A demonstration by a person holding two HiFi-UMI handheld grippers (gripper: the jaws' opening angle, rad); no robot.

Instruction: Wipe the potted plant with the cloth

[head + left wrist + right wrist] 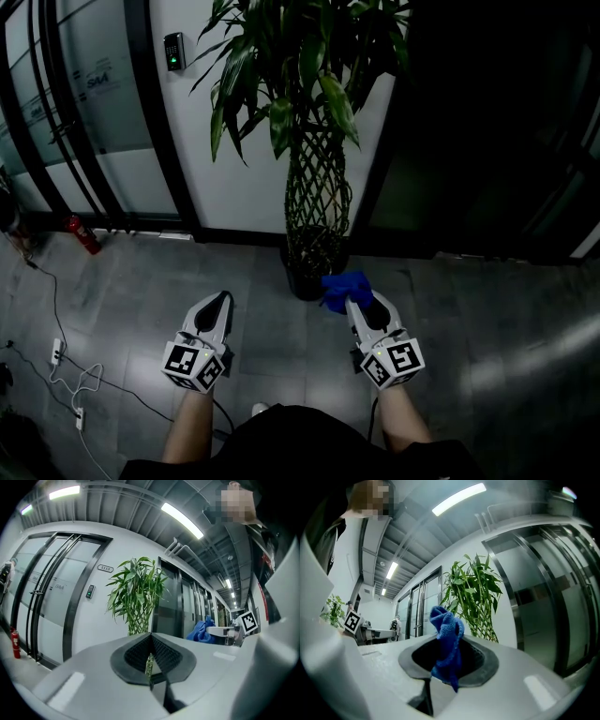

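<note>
One blue cloth (343,288) pinched in right hand-held gripper (356,302); left hand-held gripper (222,300) closed.

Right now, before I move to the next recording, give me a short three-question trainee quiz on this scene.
1. True or false: the left gripper holds the blue cloth.
2. The potted plant stands: A on the floor by the white wall; B on a table; C on a shelf.
3. Name the red thing on the floor at far left.
Key: 1 false, the right gripper grips it; 2 A; 3 a fire extinguisher.
</note>
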